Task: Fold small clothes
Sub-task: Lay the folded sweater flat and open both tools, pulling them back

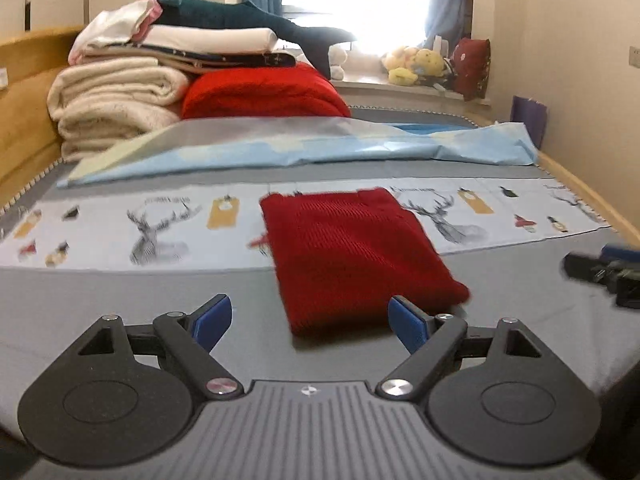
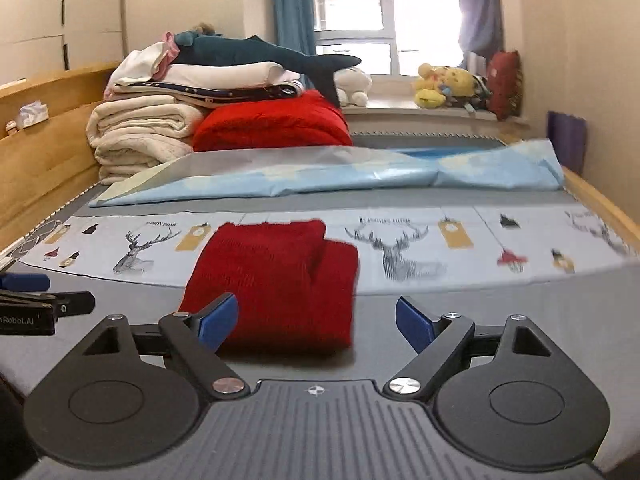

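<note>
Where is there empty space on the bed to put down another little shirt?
Bare grey sheet lies right of the folded red garment, below the deer-print cloth. More grey lies left of the garment. The far left corner is crowded with a stack of blankets, and the blue sheet covers the middle.

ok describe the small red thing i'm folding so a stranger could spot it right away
Look at the bed with the grey cover, then the pale deer-print strip running across it. The folded red knit garment lies flat, half over that strip, far smaller and thinner than the puffy red blanket behind.
</note>
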### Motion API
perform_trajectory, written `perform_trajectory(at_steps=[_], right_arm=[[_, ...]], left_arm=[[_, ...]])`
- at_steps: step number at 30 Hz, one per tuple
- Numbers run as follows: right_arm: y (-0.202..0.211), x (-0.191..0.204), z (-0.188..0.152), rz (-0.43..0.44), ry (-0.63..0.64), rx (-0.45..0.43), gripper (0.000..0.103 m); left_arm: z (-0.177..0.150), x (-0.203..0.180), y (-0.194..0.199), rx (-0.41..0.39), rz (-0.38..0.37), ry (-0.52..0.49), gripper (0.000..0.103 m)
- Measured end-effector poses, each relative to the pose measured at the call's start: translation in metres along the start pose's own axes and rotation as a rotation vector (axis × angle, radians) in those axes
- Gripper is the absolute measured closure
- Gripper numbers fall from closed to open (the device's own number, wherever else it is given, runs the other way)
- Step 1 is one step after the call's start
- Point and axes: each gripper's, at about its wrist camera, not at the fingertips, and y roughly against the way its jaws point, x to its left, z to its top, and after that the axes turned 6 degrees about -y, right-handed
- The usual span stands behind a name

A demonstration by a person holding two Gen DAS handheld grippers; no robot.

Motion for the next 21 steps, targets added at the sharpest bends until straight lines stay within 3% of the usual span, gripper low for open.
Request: perform_trajectory(at_steps=[3, 4, 5, 7, 11, 21], right_arm=[[-0.008, 0.005, -0.026, -0.019, -0.036, 0.083, 0.017], [-0.011, 0.008, -0.029, -0.031, -0.033, 0.101, 0.017], [-0.014, 0.009, -0.029, -0.039, -0.028, 0.094, 0.017], [-0.019, 0.013, -0.030, -0.046, -0.005, 0.087, 0.016], [-0.036, 0.014, -0.034, -0.062, -0.006, 0.125, 0.016], [-0.045, 0.027, -0.037, -0.039, 0.028, 0.122, 0.016]], left_arm=[[-0.029, -0.015, 0.000, 0.005, 0.090, 0.019, 0.006], [-0.035, -0.019, -0.005, 0.049, 0.104, 0.020, 0.004], [-0.035, -0.021, -0.011, 0.108, 0.091, 0.050, 0.004], [-0.030, -0.021, -0.015, 0.100, 0.030, 0.101, 0.003], [-0.031, -0.030, -0.031, 0.109, 0.043, 0.044, 0.001], [-0.029, -0.030, -0.044, 0.112, 0.017, 0.071, 0.001]])
